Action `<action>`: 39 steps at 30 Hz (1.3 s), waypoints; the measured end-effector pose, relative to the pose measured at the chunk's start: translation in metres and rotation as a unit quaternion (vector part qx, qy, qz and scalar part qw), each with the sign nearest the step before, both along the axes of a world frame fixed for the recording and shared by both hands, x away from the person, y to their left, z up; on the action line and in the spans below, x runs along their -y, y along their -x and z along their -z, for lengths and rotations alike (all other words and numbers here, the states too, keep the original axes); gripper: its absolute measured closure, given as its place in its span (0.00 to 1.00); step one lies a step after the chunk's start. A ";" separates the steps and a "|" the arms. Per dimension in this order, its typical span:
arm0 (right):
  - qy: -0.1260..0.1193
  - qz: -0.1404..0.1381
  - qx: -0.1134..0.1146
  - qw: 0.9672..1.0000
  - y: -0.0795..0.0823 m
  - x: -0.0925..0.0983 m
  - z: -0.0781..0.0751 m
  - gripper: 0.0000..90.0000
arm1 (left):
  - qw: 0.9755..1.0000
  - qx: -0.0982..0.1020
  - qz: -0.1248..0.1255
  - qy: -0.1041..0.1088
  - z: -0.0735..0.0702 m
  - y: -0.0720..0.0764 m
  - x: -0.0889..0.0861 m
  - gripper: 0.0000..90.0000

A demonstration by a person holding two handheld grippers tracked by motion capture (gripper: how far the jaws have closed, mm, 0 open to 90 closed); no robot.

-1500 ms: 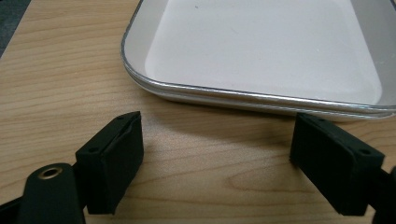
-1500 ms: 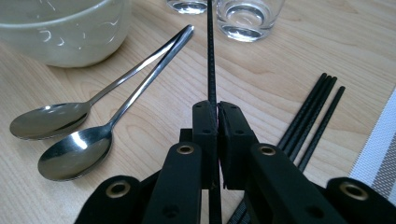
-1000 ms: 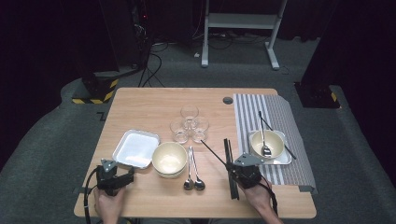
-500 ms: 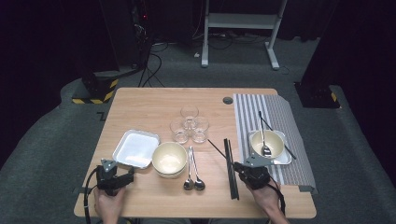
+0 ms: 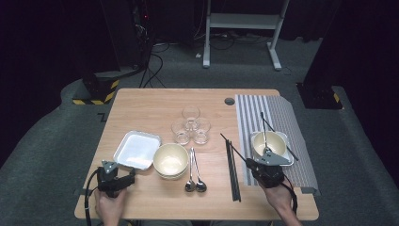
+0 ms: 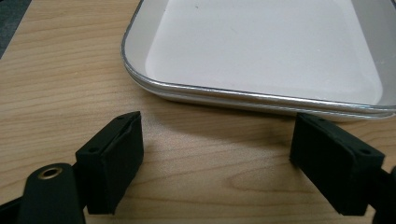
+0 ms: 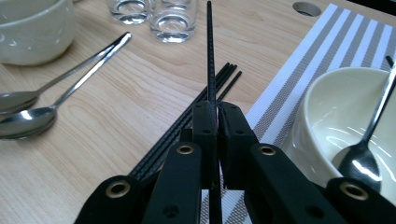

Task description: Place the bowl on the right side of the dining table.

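Right gripper view: the right gripper [image 7: 212,121] is clamped on a single black chopstick [image 7: 209,56], which runs straight up the centre of the frame above the other chopsticks [image 7: 187,123] lying on the wooden table [image 7: 116,116], just left of the striped mat [image 7: 285,88]. High view, lower left: the left gripper [image 5: 126,178] rests with jaws spread, holding nothing, just below the white tray [image 5: 137,149].

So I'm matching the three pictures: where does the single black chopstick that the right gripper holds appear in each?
High view: the held chopstick slants up-left from the right gripper, beside the striped mat.
Right gripper view: centre, rising from the shut jaws.
Left gripper view: I can't find it there.
Shared landmark: the loose chopsticks on the table.
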State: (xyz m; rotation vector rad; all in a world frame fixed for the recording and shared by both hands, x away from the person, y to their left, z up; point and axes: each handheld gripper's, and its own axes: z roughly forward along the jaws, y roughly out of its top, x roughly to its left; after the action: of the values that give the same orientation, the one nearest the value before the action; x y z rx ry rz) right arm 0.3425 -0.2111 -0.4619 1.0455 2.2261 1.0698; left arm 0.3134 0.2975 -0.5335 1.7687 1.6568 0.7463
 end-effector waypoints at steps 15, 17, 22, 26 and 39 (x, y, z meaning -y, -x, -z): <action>0.001 0.016 0.001 1.000 -0.008 0.023 -0.007 0.96 | 1.000 0.000 0.000 0.000 0.000 0.000 0.000 0.19; 0.000 0.019 0.001 1.000 -0.009 0.025 -0.008 0.96 | 1.000 0.000 0.000 0.000 0.000 0.000 0.000 0.19; -0.003 0.025 0.003 1.000 -0.013 0.031 -0.010 0.96 | 1.000 0.000 0.000 0.000 0.000 0.000 0.000 0.19; 0.001 0.031 0.007 0.999 -0.014 0.035 -0.012 0.96 | 1.000 0.000 0.000 0.000 0.000 0.000 0.000 0.19; 0.005 0.046 0.007 0.999 -0.013 0.046 -0.012 0.96 | 1.000 0.000 0.000 0.000 0.000 0.000 0.000 0.19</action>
State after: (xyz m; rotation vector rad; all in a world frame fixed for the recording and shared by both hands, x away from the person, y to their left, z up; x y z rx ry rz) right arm 0.3560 -0.2572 -0.4502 1.1214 2.1473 1.0211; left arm 0.3134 0.2974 -0.5335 1.7680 1.6574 0.7465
